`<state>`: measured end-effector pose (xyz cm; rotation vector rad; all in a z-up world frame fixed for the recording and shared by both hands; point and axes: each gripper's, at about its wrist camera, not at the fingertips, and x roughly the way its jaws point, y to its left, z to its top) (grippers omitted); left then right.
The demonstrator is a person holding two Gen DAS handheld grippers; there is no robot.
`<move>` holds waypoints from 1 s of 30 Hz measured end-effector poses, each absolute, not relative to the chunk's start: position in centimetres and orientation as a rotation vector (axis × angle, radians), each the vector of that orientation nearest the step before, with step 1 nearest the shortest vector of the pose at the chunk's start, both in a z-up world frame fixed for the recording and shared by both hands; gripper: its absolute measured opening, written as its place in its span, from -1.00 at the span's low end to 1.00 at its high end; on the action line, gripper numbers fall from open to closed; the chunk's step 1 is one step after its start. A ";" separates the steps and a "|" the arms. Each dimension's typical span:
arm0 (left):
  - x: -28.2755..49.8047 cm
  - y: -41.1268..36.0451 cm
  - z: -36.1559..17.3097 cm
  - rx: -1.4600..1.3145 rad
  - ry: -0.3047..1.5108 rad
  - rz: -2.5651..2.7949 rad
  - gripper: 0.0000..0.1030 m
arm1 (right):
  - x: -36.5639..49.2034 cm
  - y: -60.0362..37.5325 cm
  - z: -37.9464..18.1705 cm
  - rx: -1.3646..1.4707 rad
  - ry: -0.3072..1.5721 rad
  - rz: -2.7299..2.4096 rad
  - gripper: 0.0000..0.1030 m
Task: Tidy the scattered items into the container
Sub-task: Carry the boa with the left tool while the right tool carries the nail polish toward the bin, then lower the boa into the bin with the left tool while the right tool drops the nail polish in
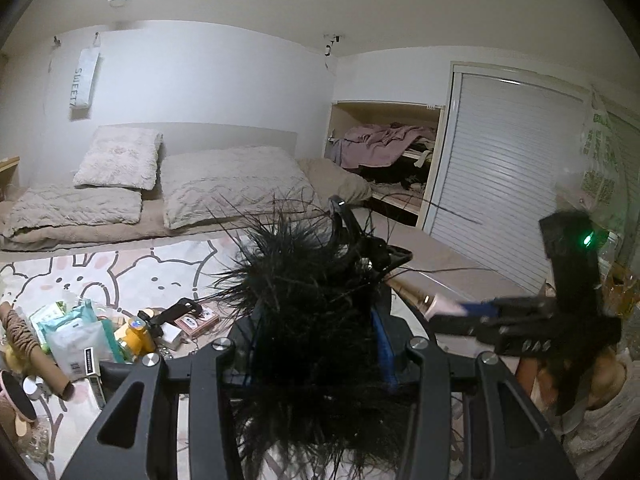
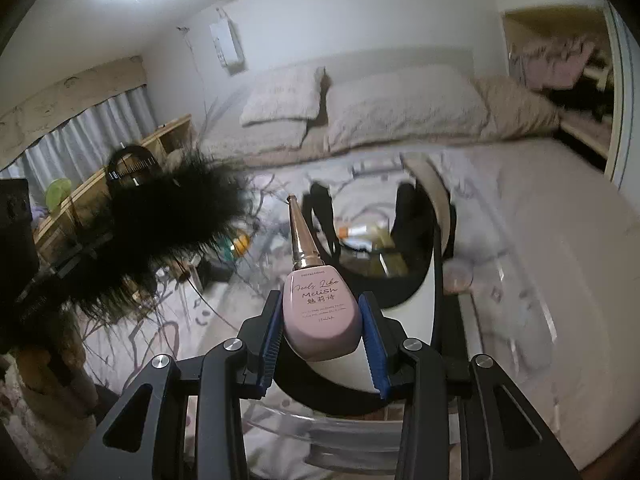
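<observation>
My left gripper (image 1: 316, 320) is shut on a black feathered headband (image 1: 304, 288), whose plumes hide most of both blue pads. The same headband (image 2: 172, 216) shows at the left of the right wrist view, held up above the rug. My right gripper (image 2: 321, 308) is shut on a pink bottle (image 2: 320, 320) with a pointed rose-gold cap (image 2: 300, 236), its pads pressed on both sides. The bottle (image 1: 432, 304) and right gripper (image 1: 460, 314) also appear at the right of the left wrist view. Just beyond the bottle sits a round white container (image 2: 436, 208) with a dark inside, holding an orange-capped tube (image 2: 360, 232).
Scattered things lie on the bunny-print rug (image 1: 120, 276): a wipes pack (image 1: 80, 328), a yellow bottle (image 1: 136, 336), a cardboard roll (image 1: 36, 348), a pink box (image 1: 196, 320). A low bed (image 1: 200, 184) lies behind, a slatted closet door (image 1: 500, 160) right, a wooden shelf (image 2: 168, 136) left.
</observation>
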<state>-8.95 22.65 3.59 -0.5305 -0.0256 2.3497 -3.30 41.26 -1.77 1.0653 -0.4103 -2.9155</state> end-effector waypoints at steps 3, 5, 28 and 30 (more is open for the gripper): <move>-8.9 23.1 3.6 -0.532 -0.018 2.352 -0.13 | -4.2 41.3 -3.1 1.176 -0.393 -2.844 -0.25; -9.0 23.2 3.6 -0.532 -0.022 2.351 -0.13 | -4.6 41.0 -3.9 1.230 -0.381 -2.803 -0.25; -9.1 27.1 3.1 -0.596 -0.035 2.267 -0.13 | -2.7 45.4 -0.7 1.158 -0.412 -3.038 1.00; -9.3 27.8 2.9 -0.609 -0.041 2.261 -0.13 | -2.4 46.0 -0.2 1.129 -0.447 -3.053 1.00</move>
